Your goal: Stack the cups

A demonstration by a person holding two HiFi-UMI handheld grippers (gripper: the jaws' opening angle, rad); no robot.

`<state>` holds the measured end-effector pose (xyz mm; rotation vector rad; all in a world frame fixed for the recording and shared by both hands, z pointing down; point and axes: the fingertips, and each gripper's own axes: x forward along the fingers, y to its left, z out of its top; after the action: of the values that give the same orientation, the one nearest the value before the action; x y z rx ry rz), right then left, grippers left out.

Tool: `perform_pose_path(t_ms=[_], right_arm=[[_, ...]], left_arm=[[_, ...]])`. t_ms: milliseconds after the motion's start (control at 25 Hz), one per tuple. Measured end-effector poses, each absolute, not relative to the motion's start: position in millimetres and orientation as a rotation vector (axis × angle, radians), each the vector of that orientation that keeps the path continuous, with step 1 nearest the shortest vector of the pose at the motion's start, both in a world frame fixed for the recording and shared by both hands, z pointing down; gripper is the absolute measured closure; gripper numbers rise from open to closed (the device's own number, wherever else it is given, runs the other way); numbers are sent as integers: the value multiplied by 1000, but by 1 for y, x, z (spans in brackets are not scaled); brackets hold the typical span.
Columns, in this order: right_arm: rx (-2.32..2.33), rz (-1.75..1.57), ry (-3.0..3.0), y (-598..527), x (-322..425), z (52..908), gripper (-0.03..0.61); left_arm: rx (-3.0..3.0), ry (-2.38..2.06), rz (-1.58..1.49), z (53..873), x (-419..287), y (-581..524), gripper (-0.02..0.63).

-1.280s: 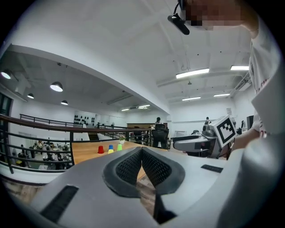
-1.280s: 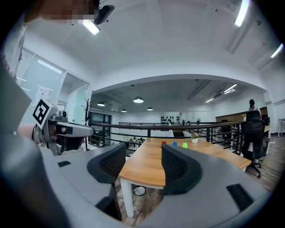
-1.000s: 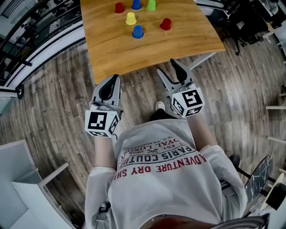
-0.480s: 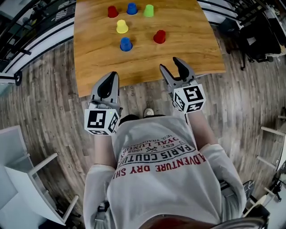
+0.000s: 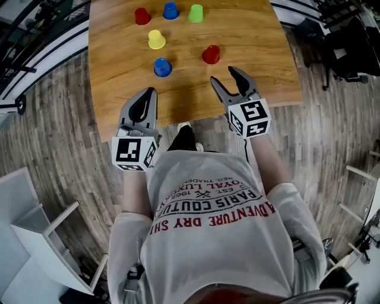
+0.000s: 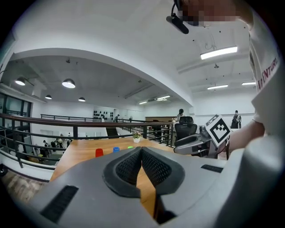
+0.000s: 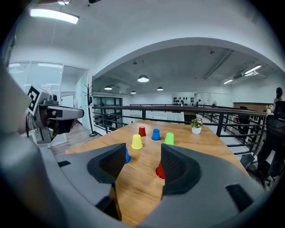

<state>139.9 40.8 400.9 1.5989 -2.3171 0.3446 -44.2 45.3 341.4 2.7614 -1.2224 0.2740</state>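
Note:
Six upturned cups stand on the wooden table [image 5: 261,71]. A red cup [image 5: 142,16], a blue cup [image 5: 171,10] and a green cup [image 5: 195,13] form the far row. Nearer lie a yellow cup [image 5: 157,39], a second blue cup [image 5: 162,67] and a second red cup [image 5: 211,54]. My left gripper [image 5: 149,93] is shut and empty over the table's near edge, just short of the near blue cup. My right gripper [image 5: 223,75] is open and empty, close behind the near red cup [image 7: 159,171]. Its jaws partly hide that cup and the near blue cup [image 7: 128,156].
A small potted plant [image 7: 196,127] stands at the table's far end. A black railing [image 7: 231,116] runs behind the table. Office chairs [image 5: 350,47] stand to the right, and a white chair [image 5: 41,237] sits on the wood floor at the lower left.
The person has stepped toward the table. Both grippers, earlier over the floor in front of it, now reach over its near edge, nearer the cups. Jaw states are unchanged.

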Motion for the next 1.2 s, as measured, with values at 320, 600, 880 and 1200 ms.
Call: perform_pose_path(t_ms=[320,600,880,1200], right_arm=[[1584,435,-2200,-16,153,446,331],[1574,539,-2080,-50,167,500,331],[1581,601,-2010,-67,174,531,331],[1594,604,-1957,-73,178,546,339]], left_arm=[[2793,-1134,350,374,-28,-19,597],[2748,-1099,398,404,-31,-55,597],[2720,-1106,408,415,-42,-76,597],[2728,-1090,430,424,-49,-81,597]])
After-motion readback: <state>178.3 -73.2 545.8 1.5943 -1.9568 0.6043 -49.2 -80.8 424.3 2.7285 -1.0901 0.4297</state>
